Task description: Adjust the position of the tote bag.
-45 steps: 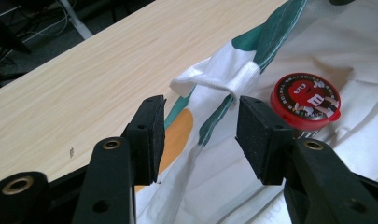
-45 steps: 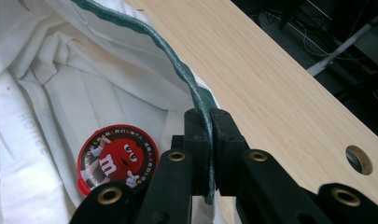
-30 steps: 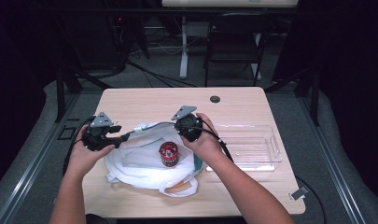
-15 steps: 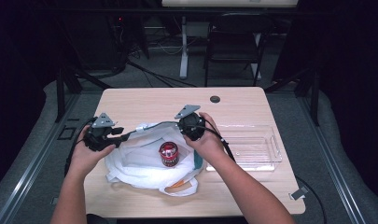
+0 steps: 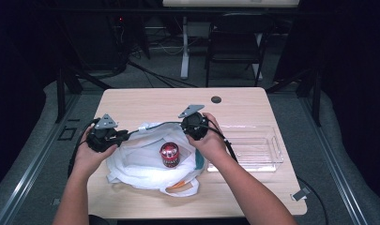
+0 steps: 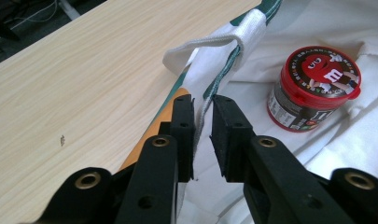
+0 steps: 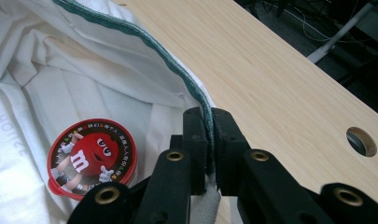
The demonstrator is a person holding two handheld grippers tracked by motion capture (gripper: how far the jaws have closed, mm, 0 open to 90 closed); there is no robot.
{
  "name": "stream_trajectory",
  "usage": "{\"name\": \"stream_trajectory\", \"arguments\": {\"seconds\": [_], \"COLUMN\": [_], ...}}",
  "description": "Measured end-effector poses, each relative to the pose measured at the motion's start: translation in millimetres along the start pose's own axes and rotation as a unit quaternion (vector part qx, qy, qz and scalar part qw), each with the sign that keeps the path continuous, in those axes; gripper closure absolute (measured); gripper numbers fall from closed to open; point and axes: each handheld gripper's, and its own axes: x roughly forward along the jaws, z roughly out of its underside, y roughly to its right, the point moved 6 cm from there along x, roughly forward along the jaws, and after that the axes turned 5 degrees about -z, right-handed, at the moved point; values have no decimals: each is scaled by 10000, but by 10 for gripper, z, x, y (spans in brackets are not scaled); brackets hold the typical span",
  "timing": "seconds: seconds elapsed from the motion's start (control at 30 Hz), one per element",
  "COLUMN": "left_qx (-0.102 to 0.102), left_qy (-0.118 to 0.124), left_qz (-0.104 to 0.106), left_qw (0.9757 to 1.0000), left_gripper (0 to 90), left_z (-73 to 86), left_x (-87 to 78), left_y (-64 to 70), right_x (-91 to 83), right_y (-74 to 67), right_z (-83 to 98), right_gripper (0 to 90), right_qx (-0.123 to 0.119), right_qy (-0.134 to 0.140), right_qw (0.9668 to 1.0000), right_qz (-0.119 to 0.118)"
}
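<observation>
**White cloth bag held open at both rims, candy jar sitting inside**

Pale wood is the biggest thing I see: the table (image 5: 145,101) carries everything, with a clear plastic tray (image 5: 246,147) lying at its right side, just beside the bag and likely waiting its turn.

The white cloth bag (image 5: 140,164) lies slumped in the middle, mouth facing up. I have a gripper on each side of that mouth, which I judge is there to spread the opening so what is inside can be reached.

My right gripper (image 7: 208,122) is clenched on the green-trimmed rim (image 7: 177,77), the hem pinched flat between its jaws. My left gripper (image 6: 203,109) has just been closing its jaws around the opposite edge, near the handle loop (image 6: 214,42); the cloth runs between them, yet a sliver of gap shows, so I would not call that hold firm.

The red-lidded candy jar (image 5: 169,153) stands upright on the cloth inside the bag, between the two grippers and touched by neither.
</observation>
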Motion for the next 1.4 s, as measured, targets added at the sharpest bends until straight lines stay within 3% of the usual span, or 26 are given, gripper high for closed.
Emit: {"name": "stream_trajectory", "arguments": {"seconds": [0.63, 1.4], "left_qx": [-106, -260], "left_qy": [70, 110], "left_qz": [-161, -204], "left_qw": [9998, 9994], "left_gripper": [843, 853], "left_z": [30, 54], "left_x": [101, 226], "left_y": [-29, -48], "right_x": [93, 224], "right_y": [43, 93], "right_z": [27, 78], "right_gripper": [856, 853], "right_qx": [43, 111], "right_qy": [-121, -304], "right_qw": [9999, 9994], "right_qz": [43, 74]}}
